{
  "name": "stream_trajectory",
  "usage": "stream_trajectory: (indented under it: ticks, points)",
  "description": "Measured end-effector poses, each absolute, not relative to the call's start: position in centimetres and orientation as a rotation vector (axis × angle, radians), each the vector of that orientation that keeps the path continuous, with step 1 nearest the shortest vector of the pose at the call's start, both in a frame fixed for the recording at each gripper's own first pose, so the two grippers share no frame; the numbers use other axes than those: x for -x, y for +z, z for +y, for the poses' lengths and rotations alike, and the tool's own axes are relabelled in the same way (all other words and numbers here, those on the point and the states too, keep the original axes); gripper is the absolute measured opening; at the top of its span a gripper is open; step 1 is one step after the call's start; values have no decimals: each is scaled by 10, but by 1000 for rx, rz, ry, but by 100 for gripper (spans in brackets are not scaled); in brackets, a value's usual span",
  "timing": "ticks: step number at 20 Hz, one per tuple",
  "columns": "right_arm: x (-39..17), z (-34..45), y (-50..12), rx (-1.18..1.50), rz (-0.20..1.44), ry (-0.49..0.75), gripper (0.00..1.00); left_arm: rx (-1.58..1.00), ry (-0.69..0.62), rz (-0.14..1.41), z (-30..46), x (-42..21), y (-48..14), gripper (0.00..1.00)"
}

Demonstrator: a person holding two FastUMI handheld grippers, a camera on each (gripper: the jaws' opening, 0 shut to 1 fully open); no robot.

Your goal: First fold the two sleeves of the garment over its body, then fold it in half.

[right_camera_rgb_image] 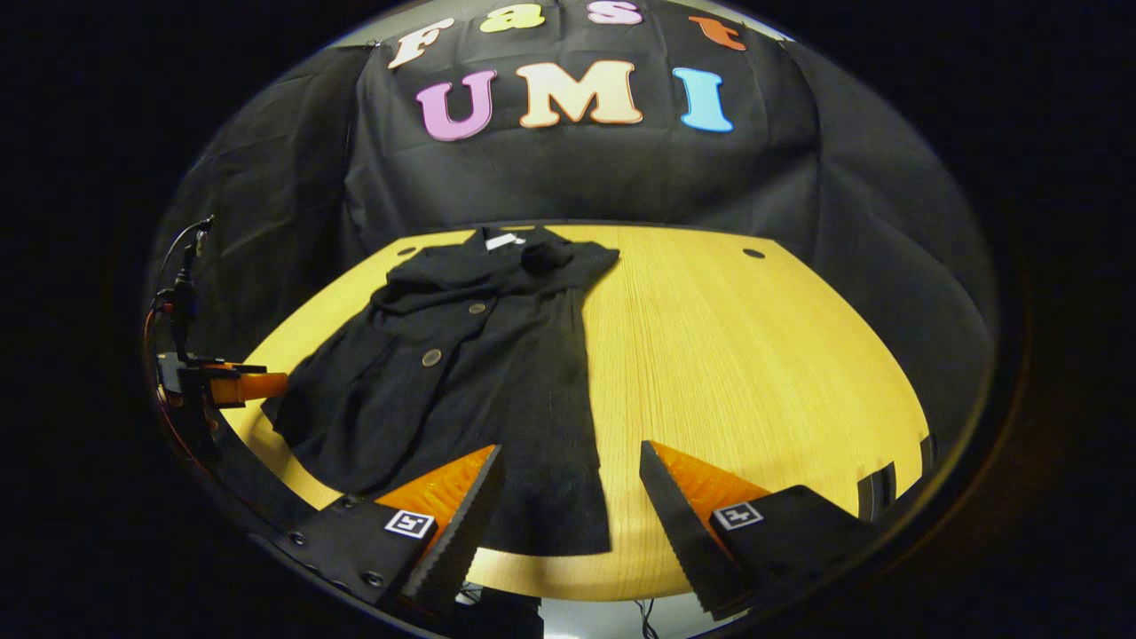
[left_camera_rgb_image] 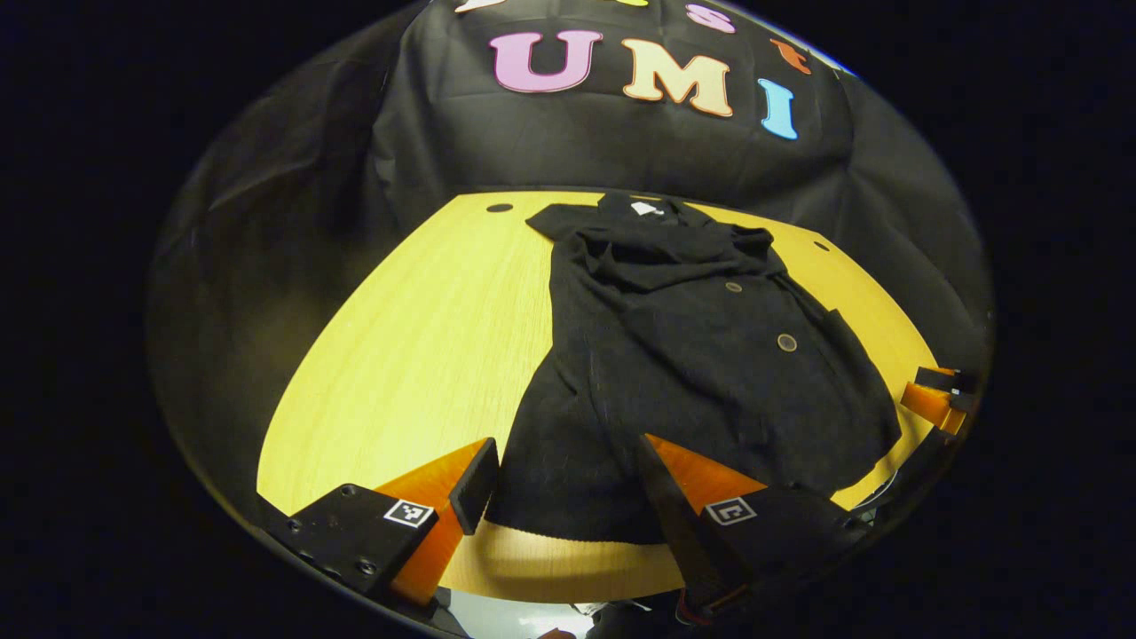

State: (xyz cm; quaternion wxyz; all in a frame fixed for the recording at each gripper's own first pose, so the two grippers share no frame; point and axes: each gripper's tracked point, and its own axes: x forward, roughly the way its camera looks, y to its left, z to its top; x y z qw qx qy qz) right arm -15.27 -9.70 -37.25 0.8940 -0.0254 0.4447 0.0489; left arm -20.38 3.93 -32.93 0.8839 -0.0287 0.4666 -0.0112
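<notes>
The garment [left_camera_rgb_image: 701, 355] lies flat on the counter [left_camera_rgb_image: 426, 346], collar at the far edge and hem at the near edge. Both sleeves appear already laid across the chest, forming a bunched band just below the collar. By this reading the step in hand is the fold in half.

Left hand-held gripper [left_camera_rgb_image: 568, 493]: jaws spread wide, nothing between them, poised over the near hem at one bottom corner. Right hand-held gripper [right_camera_rgb_image: 572, 501]: jaws likewise apart and empty, over the other bottom corner, where the hem [right_camera_rgb_image: 550, 532] runs straight along the near counter edge.

Procedure for a clean fold:

1. Lower each gripper onto its own hem corner and close on every layer there. A grip on the top layer alone would probably peel the coat open.
2. Lift both corners together and level, only high enough to clear the buttons [right_camera_rgb_image: 431, 358].
3. Carry the hem toward the collar, keeping the two grippers level with each other so that the crease runs square across the body.
4. Lay the hem over the folded sleeves without dragging; the bunched sleeve cloth could shift if pulled.
5. Release both grips together.
</notes>
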Motion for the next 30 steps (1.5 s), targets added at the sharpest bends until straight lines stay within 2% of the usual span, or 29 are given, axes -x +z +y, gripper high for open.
stream_trajectory:
  ticks: [1, 2, 4, 5, 6, 7, 9, 10, 11, 13, 14, 17, 18, 19, 21, 30]
  points:
    - [155, -98, -378, 59, 941, 100, 93, 56, -20, 984, 40, 208, -334, 95]
    - [159, -99, -384, 65, 962, 98, 98, 51, -18, 996, 40, 212, -339, 95]
    - [160, -100, -393, 72, 993, 97, 98, 50, -9, 1010, 39, 217, -344, 95]
    - [159, -100, -397, 76, 1007, 97, 94, 44, -11, 996, 39, 215, -342, 96]
    - [160, -100, -400, 79, 1016, 96, 98, 42, -12, 991, 38, 215, -344, 96]
    - [159, -100, -401, 79, 1023, 98, 93, 37, -9, 996, 38, 215, -345, 95]
    - [167, -98, -410, 74, 1056, 108, 98, 26, -8, 987, 37, 216, -346, 96]
    - [165, -99, -411, 68, 1047, 111, 94, 30, -5, 979, 35, 217, -346, 96]
    - [166, -97, -411, 63, 1050, 119, 98, 30, -4, 970, 34, 215, -343, 96]
    - [168, -88, -413, 71, 1045, 154, 78, 39, -24, 952, 28, 216, -345, 83]
    - [170, -83, -413, 74, 1045, 175, 60, 44, -46, 942, 23, 215, -345, 69]
    - [171, -75, -413, 81, 1047, 189, 15, 114, -102, 911, 10, 214, -344, 29]
    - [169, -75, -413, 74, 1055, 193, 9, 151, -101, 910, 10, 213, -343, 16]
    - [169, -75, -414, 60, 1059, 190, 5, 195, -100, 915, 10, 213, -344, 5]
    - [170, -75, -414, 38, 1059, 184, 3, 292, -92, 946, 7, 219, -342, 0]
    - [196, -77, -404, 5, 1102, 199, 3, 191, -110, 1019, 3, 257, -332, 0]
